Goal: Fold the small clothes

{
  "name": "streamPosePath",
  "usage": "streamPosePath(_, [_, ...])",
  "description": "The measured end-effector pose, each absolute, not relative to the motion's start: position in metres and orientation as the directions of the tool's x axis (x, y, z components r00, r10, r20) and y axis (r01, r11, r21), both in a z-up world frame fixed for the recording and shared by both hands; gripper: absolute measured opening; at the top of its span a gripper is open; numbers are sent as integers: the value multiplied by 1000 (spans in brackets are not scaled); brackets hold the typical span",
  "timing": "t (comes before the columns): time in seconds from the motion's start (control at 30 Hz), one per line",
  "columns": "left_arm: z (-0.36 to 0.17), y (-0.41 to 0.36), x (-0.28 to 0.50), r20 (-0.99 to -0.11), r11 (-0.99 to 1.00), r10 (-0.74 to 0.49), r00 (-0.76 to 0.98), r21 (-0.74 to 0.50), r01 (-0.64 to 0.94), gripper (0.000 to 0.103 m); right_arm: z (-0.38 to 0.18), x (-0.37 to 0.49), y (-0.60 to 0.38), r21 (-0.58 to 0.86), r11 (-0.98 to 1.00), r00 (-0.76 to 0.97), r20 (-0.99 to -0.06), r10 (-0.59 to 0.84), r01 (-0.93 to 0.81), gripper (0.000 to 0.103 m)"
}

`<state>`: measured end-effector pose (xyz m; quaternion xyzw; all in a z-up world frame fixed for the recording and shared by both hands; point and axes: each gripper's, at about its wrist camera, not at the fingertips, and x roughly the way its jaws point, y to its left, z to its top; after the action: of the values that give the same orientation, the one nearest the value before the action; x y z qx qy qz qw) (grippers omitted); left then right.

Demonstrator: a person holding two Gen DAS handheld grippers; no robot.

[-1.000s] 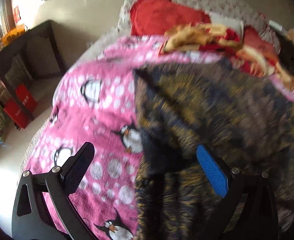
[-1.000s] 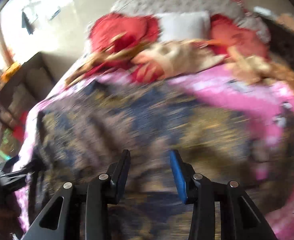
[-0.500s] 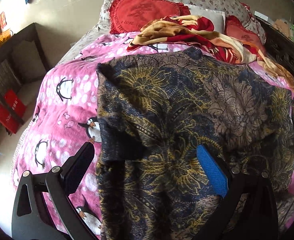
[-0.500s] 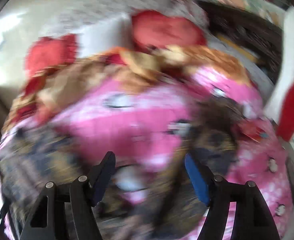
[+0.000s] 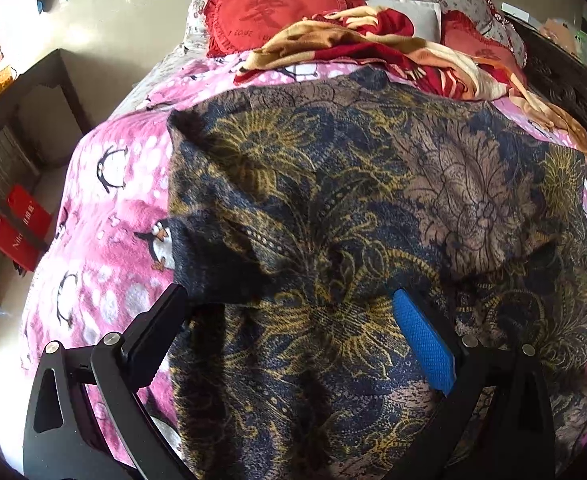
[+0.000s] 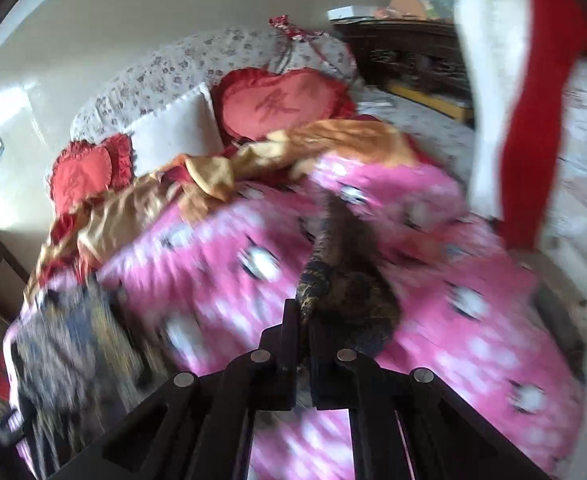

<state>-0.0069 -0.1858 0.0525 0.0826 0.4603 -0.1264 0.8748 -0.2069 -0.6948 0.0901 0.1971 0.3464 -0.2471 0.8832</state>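
A dark garment point(image 5: 333, 184) with a gold and brown flower print lies spread on the pink penguin blanket point(image 5: 113, 200). My left gripper point(image 5: 289, 300) hovers open over its near part, the cloth under the gap and no pad pressing on it. In the right wrist view my right gripper point(image 6: 301, 316) has its jaws closing fully together on a narrow end of the garment point(image 6: 333, 280), which rises from the pink blanket point(image 6: 213, 248). The garment's main body point(image 6: 65, 340) shows blurred at the left.
Red heart cushions point(image 5: 277, 8), a white pillow point(image 6: 173, 128) and a crumpled red and gold blanket point(image 5: 373, 44) lie at the bed's head. Dark shelves with red boxes point(image 5: 21, 220) stand left of the bed. A white and red cloth point(image 6: 513, 120) hangs at the right.
The right gripper swung right across the bed, opened wider, then shut on the garment's end. The left gripper drifted slightly over the garment and stayed open.
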Motion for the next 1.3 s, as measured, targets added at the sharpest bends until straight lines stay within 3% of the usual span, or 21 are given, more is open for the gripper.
streamPosePath(0.23, [53,-185,-11,-821,954,-137,555,43,298,103,27,-297,-686,115,744,422,-874,-239,658,5])
streamPosePath(0.4, [54,-186,-14,-817,951,-127,562,61,304,103,46,-293,-678,190,764,544,-805,-238,617,11])
streamPosePath(0.43, [53,-186,-14,-819,950,-127,560,61,305,103,51,-282,-672,204,796,573,-793,-207,570,23])
streamPosePath(0.47, [53,-187,-15,-819,950,-129,558,58,305,103,55,-263,-662,217,840,606,-779,-157,497,45])
streamPosePath(0.5, [52,-188,-16,-821,951,-131,556,54,305,103,57,-243,-652,229,873,637,-762,-114,430,55])
streamPosePath(0.53, [52,-189,-17,-824,951,-133,551,50,305,103,57,-222,-642,227,902,664,-743,-83,368,61])
streamPosePath(0.63, [51,-194,-19,-826,949,-131,549,56,311,103,42,-165,-622,165,947,642,-765,-54,276,61])
streamPosePath(0.7, [52,-197,-19,-825,946,-128,551,65,317,103,26,-126,-617,156,960,619,-785,-21,231,58])
streamPosePath(0.73, [51,-197,-19,-824,946,-128,552,66,317,103,18,-116,-613,153,965,611,-792,-10,214,49])
streamPosePath(0.77, [51,-198,-19,-823,946,-127,554,66,316,103,12,-107,-611,147,969,600,-800,-1,198,29])
streamPosePath(0.87, [48,-197,-17,-827,947,-127,548,63,315,103,8,-101,-610,106,976,590,-807,-26,188,2])
streamPosePath(0.97, [43,-197,-15,-835,950,-123,537,58,308,103,19,-111,-627,70,951,616,-775,-139,301,0])
streamPosePath(1.03, [41,-196,-14,-839,950,-124,530,53,307,103,22,-125,-650,171,929,638,-765,-85,328,1])
streamPosePath(1.1, [40,-196,-15,-834,951,-128,536,50,306,103,29,-142,-670,150,908,636,-757,-148,391,11])
streamPosePath(1.13, [40,-196,-15,-835,951,-128,536,51,305,103,33,-150,-677,106,904,628,-752,-200,415,30])
streamPosePath(1.17, [40,-196,-14,-835,952,-128,535,49,304,103,35,-156,-683,75,900,616,-753,-232,430,60])
streamPosePath(1.2, [39,-197,-14,-836,952,-130,532,44,301,103,33,-162,-689,68,896,604,-761,-238,439,69])
streamPosePath(1.3, [38,-199,-15,-841,953,-137,523,32,301,103,15,-160,-689,23,907,544,-806,-232,421,72])
